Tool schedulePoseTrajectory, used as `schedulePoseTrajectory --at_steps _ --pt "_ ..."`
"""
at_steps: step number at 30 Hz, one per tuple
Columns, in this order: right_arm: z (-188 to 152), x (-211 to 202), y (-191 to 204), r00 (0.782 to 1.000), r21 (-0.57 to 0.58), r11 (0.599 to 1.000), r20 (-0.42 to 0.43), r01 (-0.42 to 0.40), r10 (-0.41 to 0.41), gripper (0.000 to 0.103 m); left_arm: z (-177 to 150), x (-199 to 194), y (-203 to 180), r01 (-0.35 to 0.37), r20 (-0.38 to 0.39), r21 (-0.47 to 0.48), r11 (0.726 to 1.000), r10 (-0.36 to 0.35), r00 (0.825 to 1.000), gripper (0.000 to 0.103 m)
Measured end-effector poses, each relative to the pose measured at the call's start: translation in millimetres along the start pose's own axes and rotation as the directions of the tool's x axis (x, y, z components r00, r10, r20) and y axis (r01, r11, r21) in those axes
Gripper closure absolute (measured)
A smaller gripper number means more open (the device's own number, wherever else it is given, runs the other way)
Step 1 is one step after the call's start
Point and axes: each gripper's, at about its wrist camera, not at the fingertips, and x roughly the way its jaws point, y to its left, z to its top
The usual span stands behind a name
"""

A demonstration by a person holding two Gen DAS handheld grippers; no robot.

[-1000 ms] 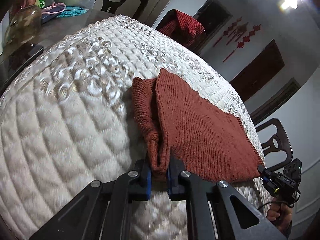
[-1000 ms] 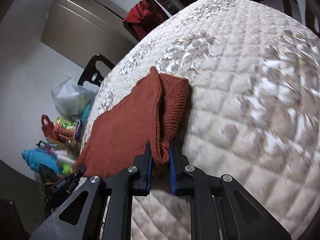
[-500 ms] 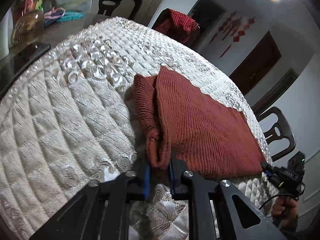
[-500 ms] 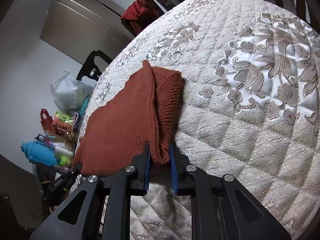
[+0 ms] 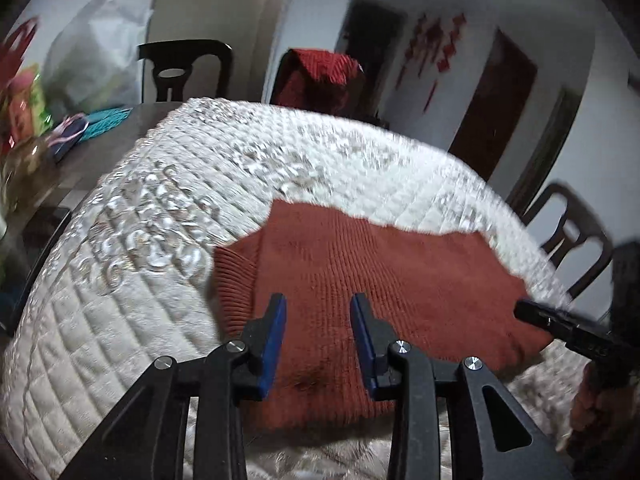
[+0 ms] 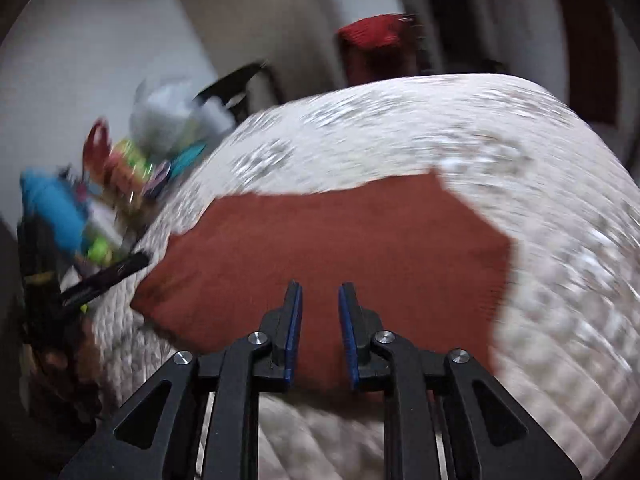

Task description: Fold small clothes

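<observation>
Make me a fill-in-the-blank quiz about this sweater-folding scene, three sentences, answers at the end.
1. The sweater lying on the quilt is ____ in colour.
2. The left hand-held gripper has its jaws ____.
3. The right hand-held gripper holds ____ between its pads.

Answers: rust red; open; nothing

The sweater (image 5: 384, 280) is rust-red knit with fine ribbing; the quilt (image 5: 132, 304) under it is cream, diamond-stitched, with shiny silver floral motifs; the fingers (image 5: 276, 332) are black with blue pads; a chair (image 5: 184, 68) is black; a dark red checked cloth (image 5: 320, 76) hangs on another; the bag (image 5: 96, 60) is white; a bottle (image 6: 56, 208) is bright blue.
</observation>
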Motion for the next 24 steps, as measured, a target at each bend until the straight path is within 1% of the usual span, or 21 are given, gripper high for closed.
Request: schedulePoseTrajectory --at_steps 3,5,6,9,13,19,24 --pt "3.9 18.5 14.5 1.000 -0.054 0.999 -0.031 0.003 -0.005 0.085 -6.5 12.9 -3.5 -0.019 -0.043 0.026 0.999 0.020 0.999 0.067" --pt "1.9 33.2 16.7 0.997 -0.066 0.998 -0.075 0.016 -0.021 0.085 -12.3 19.3 -5.9 -0.038 -0.063 0.036 0.999 0.040 0.997 0.067" --pt "1.1 36.7 15.7 0.996 -0.064 0.998 -0.084 0.021 -0.027 0.085 -13.3 18.2 -7.0 -0.044 -0.053 0.046 0.998 0.046 0.998 0.067" --pt "5.4 30.9 18.2 0.997 -0.062 0.998 -0.070 0.030 -0.034 0.085 -11.7 14.9 -7.0 -0.043 -0.051 0.038 0.998 0.045 0.998 0.067" --pt "15.3 29.8 27.5 0.998 -0.078 0.997 -0.052 0.029 -0.033 0.085 -6.0 12.9 -7.8 -0.063 -0.032 0.044 0.997 0.064 0.997 0.067" --pt "23.0 55.0 28.1 0.994 -0.083 0.995 -0.094 0.052 -0.059 0.085 -5.8 19.9 -4.5 -0.074 -0.040 0.047 0.996 0.076 0.996 0.067" --pt "32.5 60.9 29.1 0.993 -0.090 0.994 -0.096 0.061 -0.070 0.086 -6.6 21.3 -2.5 -0.068 -0.038 0.045 0.997 0.069 0.997 0.067"
